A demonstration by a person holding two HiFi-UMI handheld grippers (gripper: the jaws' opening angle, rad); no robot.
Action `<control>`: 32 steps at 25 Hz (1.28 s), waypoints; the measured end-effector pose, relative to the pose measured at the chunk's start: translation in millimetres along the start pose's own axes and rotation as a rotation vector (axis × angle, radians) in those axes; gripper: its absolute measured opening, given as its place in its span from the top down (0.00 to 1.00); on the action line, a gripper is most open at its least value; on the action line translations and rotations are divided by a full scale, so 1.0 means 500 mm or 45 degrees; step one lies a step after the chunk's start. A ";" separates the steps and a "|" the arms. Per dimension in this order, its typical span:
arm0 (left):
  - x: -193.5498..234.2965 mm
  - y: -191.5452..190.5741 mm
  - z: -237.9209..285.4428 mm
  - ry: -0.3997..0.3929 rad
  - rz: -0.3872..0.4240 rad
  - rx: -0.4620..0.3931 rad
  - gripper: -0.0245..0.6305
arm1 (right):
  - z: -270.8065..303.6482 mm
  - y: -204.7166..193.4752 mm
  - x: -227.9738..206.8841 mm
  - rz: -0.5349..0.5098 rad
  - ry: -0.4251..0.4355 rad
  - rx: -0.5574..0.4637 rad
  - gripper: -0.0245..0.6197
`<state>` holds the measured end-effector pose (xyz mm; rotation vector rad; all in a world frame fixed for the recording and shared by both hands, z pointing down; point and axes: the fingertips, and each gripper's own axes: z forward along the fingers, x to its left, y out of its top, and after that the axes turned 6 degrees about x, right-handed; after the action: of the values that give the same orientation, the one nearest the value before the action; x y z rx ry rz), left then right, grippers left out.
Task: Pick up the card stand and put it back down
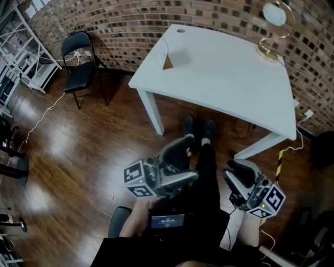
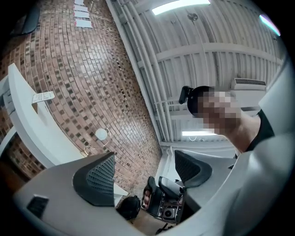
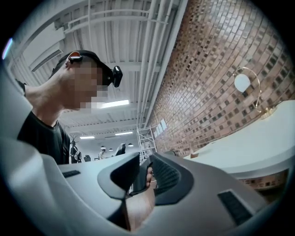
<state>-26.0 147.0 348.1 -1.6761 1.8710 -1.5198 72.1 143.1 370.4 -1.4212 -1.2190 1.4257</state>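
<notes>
Clearly at the very start: nothing lifted, nothing reached for yet. Find the gold wire card stand (image 1: 270, 47) upright at the far right corner of the white table (image 1: 224, 73), a round white disc (image 1: 274, 15) in its loop, touched by neither tool and well apart from both. Shows too in the right gripper view, off to the right against the brick wall (image 3: 216, 55).

Left gripper (image 1: 182, 164) held low by the waist, tilted upward, jaws spread wide with only empty air between them. Right gripper (image 1: 236, 183) held low on the other side, jaws drawn near each other but parted by a narrow gap, clamped on nothing. Black shoes (image 1: 198, 129) planted short of the table's near edge. Black folding chair (image 1: 78, 60) away to the left. Small brown wedge (image 1: 167, 62) near the table's left edge, too small to identify.

Judged from this, calls first for stepping up and reaching across to that far corner, probably with the right gripper as the nearer one. Needs those jaws widened, then brought either side of the thin stem or the base and closed squarely. Likely to tip a top-heavy stand if nudged instead. After that: lift a little, lower straight, release with it upright.
</notes>
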 end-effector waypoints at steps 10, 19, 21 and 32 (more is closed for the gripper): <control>0.060 0.059 -0.013 0.042 0.056 -0.015 0.35 | 0.085 0.029 -0.057 -0.087 0.030 0.011 0.78; 0.110 0.121 0.008 0.023 0.126 0.009 0.35 | 0.159 0.067 -0.100 -0.254 0.020 0.024 0.78; 0.121 0.132 0.012 0.020 0.133 0.011 0.35 | 0.169 0.072 -0.111 -0.258 0.014 0.032 0.78; 0.172 0.174 0.030 -0.001 0.159 0.009 0.35 | 0.216 0.108 -0.172 -0.307 -0.020 0.017 0.78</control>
<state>-97.3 52.5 313.7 -1.5253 1.9284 -1.4751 -22.1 35.3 332.0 -1.2101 -1.3387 1.2786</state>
